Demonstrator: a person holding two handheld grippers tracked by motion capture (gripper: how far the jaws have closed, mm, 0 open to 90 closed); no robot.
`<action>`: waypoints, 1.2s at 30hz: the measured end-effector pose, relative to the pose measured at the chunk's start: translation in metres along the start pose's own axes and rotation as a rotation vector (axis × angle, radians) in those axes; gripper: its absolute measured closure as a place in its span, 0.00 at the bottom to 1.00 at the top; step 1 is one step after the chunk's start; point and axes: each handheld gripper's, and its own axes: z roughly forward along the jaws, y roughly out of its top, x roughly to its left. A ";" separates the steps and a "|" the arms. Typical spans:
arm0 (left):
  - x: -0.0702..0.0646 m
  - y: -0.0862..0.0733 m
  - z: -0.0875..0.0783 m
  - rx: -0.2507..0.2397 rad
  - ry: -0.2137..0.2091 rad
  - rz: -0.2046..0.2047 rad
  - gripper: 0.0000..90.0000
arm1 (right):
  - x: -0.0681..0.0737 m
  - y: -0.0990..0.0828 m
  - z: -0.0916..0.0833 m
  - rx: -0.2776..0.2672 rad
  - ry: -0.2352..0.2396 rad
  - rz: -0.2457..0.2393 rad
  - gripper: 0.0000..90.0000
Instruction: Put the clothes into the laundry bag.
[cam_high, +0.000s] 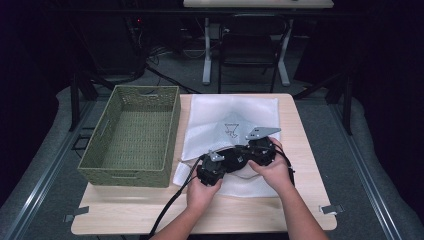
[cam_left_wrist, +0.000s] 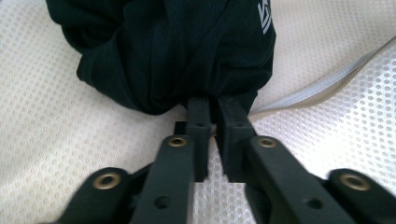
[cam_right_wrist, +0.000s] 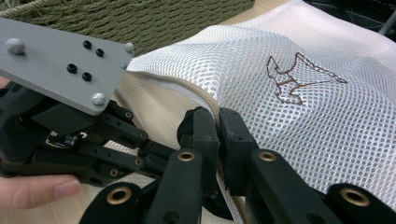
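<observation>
A white mesh bag with a small stitched emblem lies flat on the table. Both grippers meet at its near edge. In the left gripper view a dark garment lies bunched on the mesh, and my left gripper is shut with its tips pinching the garment's lower edge. My right gripper is shut on the bag's zippered rim, holding the upper layer lifted. From above, the left gripper and the right gripper point toward each other.
A green woven basket stands on the table's left half, right beside the bag. Bare wooden tabletop shows near the front and right edges. The left gripper's grey plate and a fingertip sit close beside my right jaws.
</observation>
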 end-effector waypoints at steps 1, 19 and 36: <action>0.000 0.001 0.000 0.009 -0.002 0.008 0.96 | 0.000 0.000 0.000 0.000 0.000 0.000 0.96; 0.009 0.017 0.004 -0.023 0.031 0.000 0.99 | 0.000 0.000 0.000 0.002 0.002 0.000 0.96; 0.015 0.029 0.010 -0.025 0.028 -0.039 0.98 | 0.002 0.000 0.000 0.004 0.004 -0.002 0.96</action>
